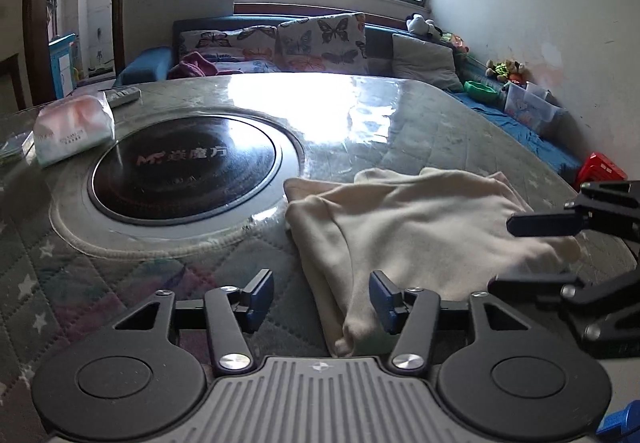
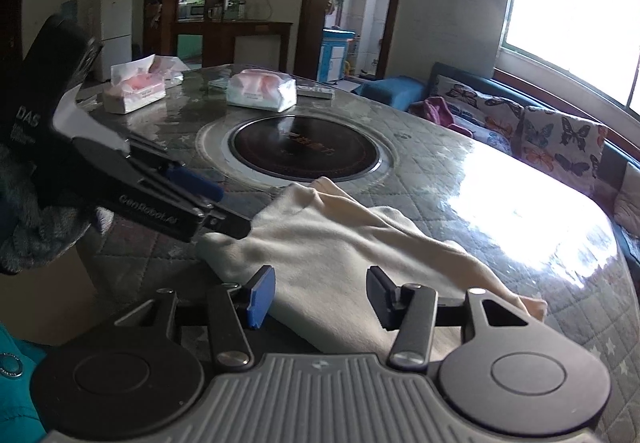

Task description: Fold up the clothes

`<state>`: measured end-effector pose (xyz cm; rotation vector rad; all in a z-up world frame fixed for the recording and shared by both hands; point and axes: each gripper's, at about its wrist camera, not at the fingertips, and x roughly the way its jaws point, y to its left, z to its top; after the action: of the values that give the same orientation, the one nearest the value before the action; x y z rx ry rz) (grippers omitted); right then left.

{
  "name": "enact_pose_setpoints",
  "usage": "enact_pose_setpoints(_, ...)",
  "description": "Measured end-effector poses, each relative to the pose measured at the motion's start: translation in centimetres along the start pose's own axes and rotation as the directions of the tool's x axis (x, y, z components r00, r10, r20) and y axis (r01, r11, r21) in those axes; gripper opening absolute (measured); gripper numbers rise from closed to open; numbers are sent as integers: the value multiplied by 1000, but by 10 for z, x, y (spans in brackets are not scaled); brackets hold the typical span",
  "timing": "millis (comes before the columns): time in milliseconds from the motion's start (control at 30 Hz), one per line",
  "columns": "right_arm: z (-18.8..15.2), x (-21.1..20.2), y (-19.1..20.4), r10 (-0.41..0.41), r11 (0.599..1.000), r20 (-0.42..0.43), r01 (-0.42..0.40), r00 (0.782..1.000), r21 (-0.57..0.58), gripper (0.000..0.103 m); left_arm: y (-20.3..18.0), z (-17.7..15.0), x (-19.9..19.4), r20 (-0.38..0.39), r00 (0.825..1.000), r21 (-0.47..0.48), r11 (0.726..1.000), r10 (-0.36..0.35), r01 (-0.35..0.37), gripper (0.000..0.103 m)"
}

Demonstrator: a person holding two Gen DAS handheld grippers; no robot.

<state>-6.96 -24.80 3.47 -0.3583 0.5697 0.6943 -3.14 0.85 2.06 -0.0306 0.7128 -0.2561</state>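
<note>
A cream garment [image 1: 420, 227] lies loosely folded and rumpled on the quilted table [image 1: 120, 275], near its front edge. My left gripper [image 1: 322, 299] is open just above the garment's near left corner, and the cloth edge runs between its fingers without being pinched. My right gripper [image 1: 532, 253] comes in from the right, open, with its fingers over the garment's right end. In the right wrist view the right gripper [image 2: 320, 295] is open over the cream garment [image 2: 340, 243]. The left gripper [image 2: 216, 203] is open at the cloth's far left corner.
A round black hob [image 1: 188, 171] is set into the table middle. Tissue packs [image 2: 262, 93] [image 2: 134, 93] and a remote [image 1: 122, 97] lie at the far side. A sofa with butterfly cushions [image 1: 320, 43] lines the window wall. A red stool [image 1: 600, 169] stands beside the table.
</note>
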Motion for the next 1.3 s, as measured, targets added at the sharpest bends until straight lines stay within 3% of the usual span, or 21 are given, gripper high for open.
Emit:
enact_pose_setpoints(33,1,0,2,6,1000,1,-6,1000,-10,53,1,1,0,-3,1000,-8,1000,4,-4,70)
enact_pose_setpoints(333,7,5,14,38,997,-15,-39,999,-63,64,0,12,0,5,999,-19,999,41,-41,93)
enact_pose_setpoints(533,9,13,25,58,993,-37,-62,998,-102,72,4,16,0,11,999,-33,998,51,-51,102)
enact_pose_setpoints(733,10,22,35,77,986,-56,-84,996,-145,80,20,23,1,9,998,-106,992,63,-62,103)
enact_pose_setpoints(1033,11,35,49,86,972,-73,-99,994,-212,78,27,30,6,-10,997,-146,986,80,-81,103)
enact_pose_setpoints(1167,11,42,56,76,959,-79,-95,994,-268,67,32,35,10,-27,998,-211,975,64,-69,103)
enact_pose_setpoints(1233,11,45,59,71,951,-82,-93,994,-296,56,35,35,11,-34,998,-240,969,50,-56,103)
enact_pose_setpoints(1300,11,49,63,71,942,-84,-94,994,-323,54,38,35,12,-39,999,-268,962,35,-44,102)
